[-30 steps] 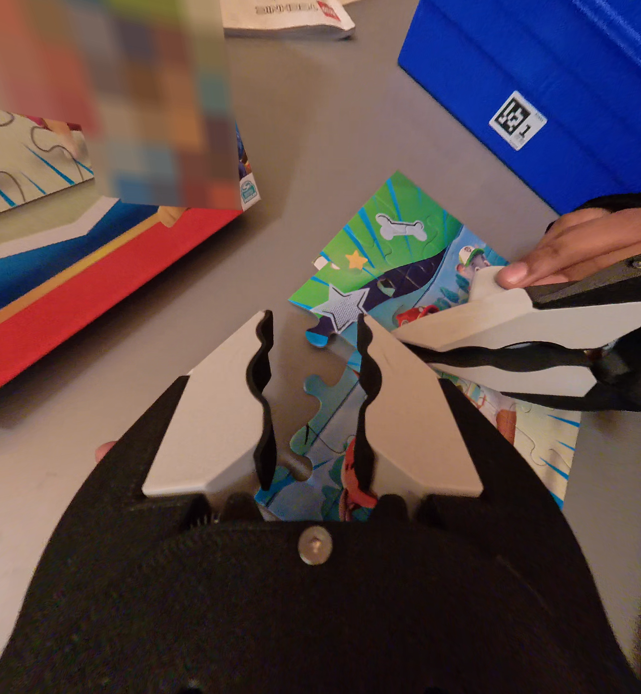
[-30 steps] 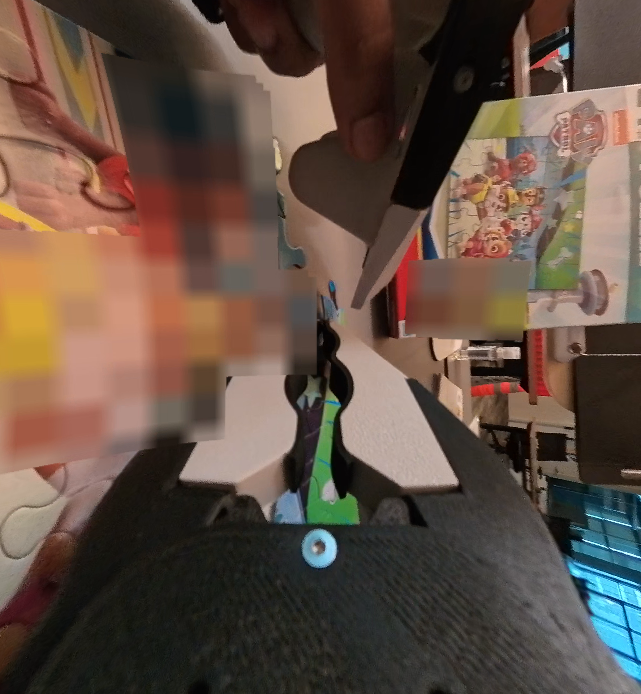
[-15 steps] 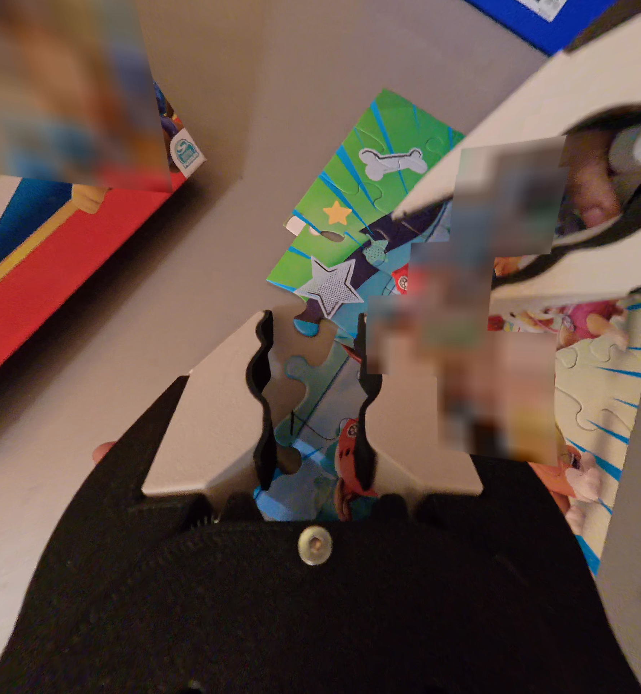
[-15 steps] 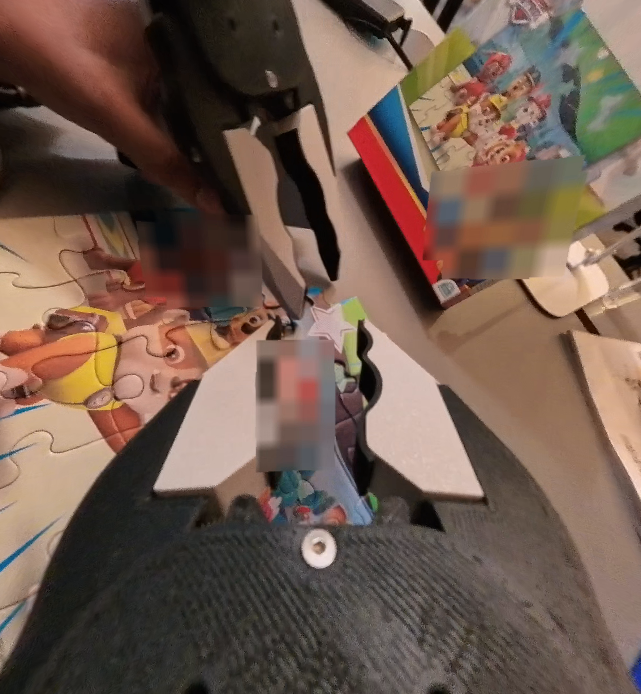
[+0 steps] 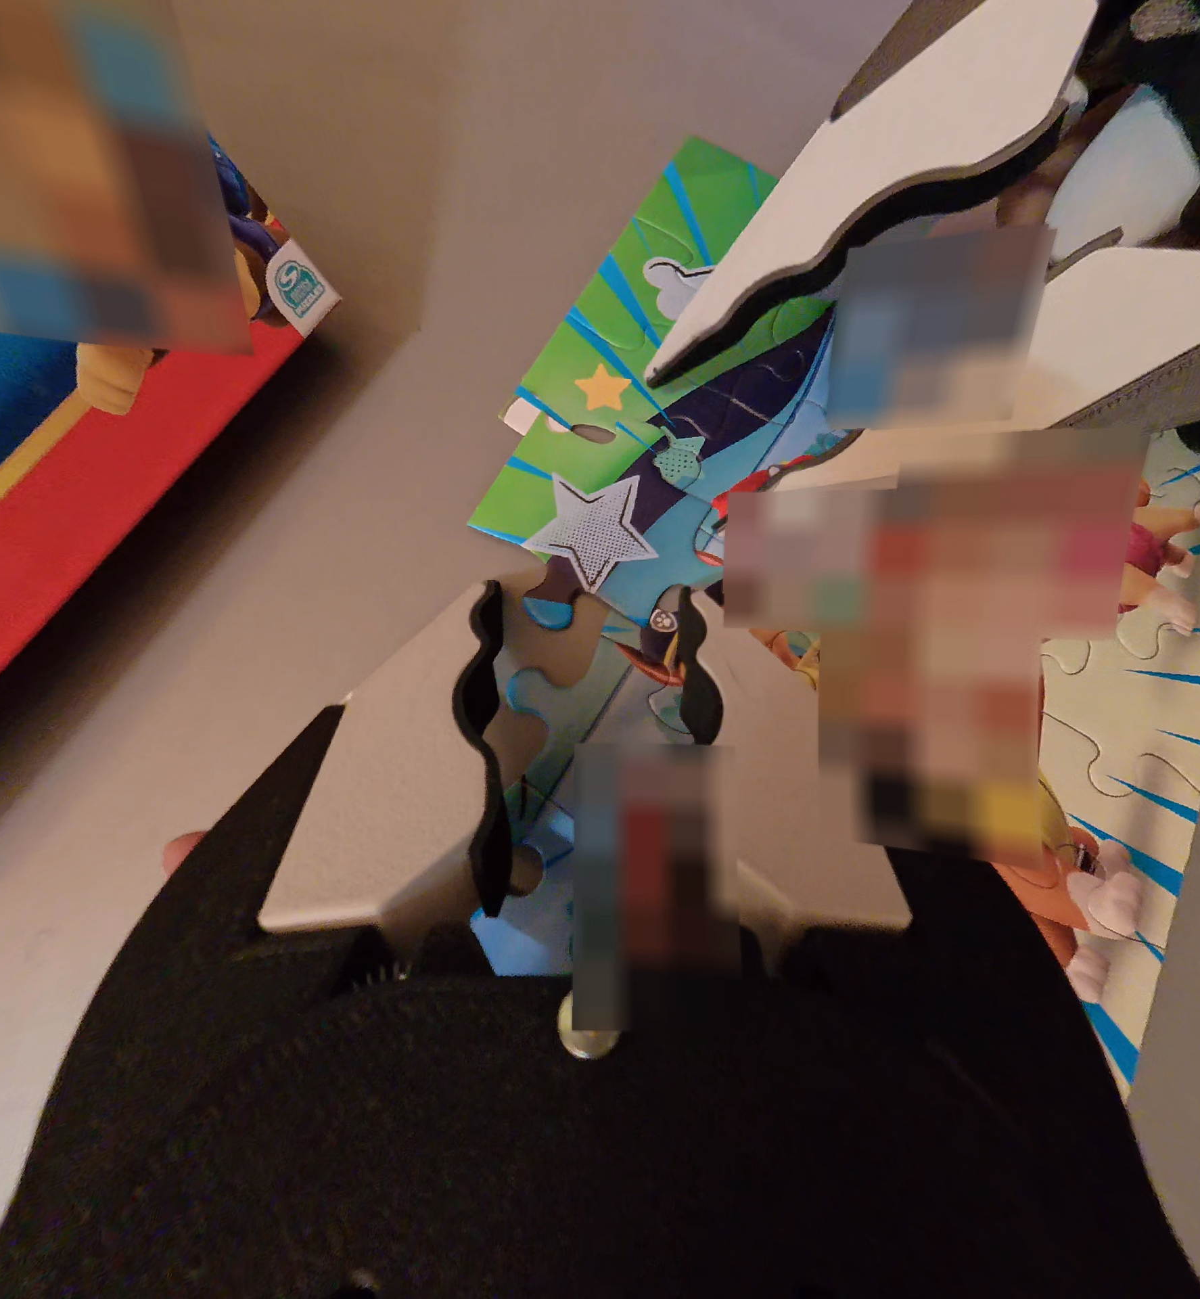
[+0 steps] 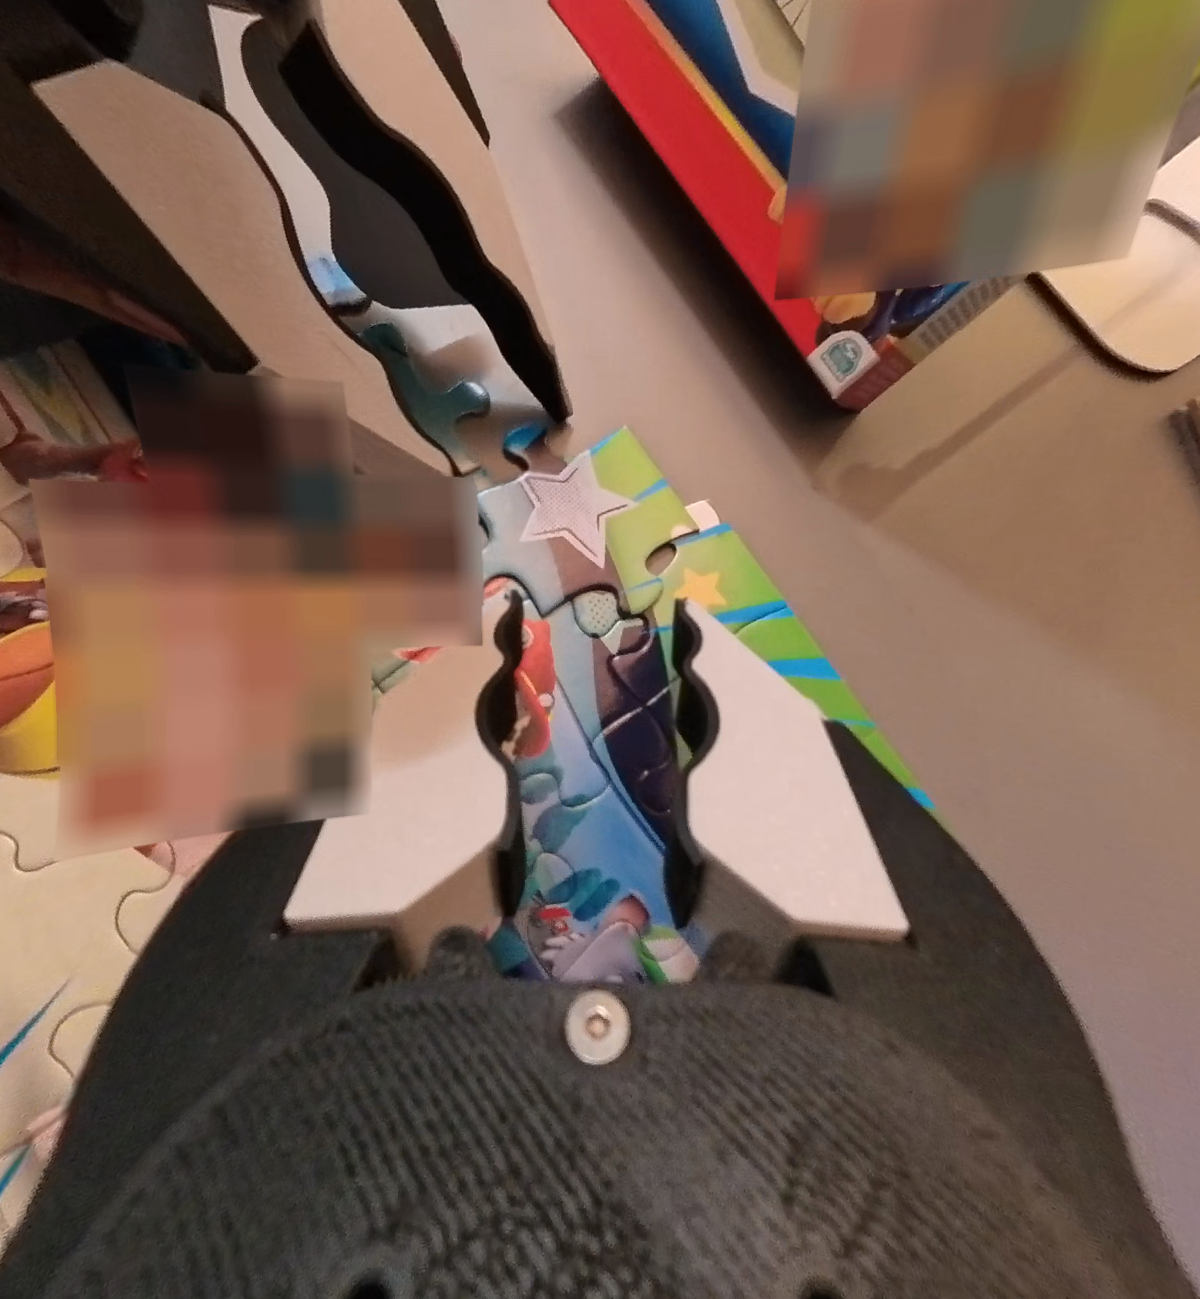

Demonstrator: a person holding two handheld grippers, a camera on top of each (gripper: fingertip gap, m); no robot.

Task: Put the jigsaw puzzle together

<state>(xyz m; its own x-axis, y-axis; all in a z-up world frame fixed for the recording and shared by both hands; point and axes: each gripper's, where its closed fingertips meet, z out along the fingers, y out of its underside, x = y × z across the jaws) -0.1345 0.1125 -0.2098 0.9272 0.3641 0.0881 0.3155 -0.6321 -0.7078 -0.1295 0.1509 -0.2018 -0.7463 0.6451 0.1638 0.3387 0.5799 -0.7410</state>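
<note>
Puzzle (image 5: 586, 450) partly mosaic-hidden; both tools' jaws apart, bare.

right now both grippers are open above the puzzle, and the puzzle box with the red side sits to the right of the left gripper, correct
Not quite. The box with the red side sits to the left of the left gripper, not the right, as the left wrist view shows. The rest holds: the left gripper and the right gripper are both open above the puzzle.

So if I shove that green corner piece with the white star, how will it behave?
The star piece looks like thin flat card, so probably light and apt to slide on the smooth grey table. Its tabs look only partly seated against the puzzle, so it may ride up or pop loose.
</note>
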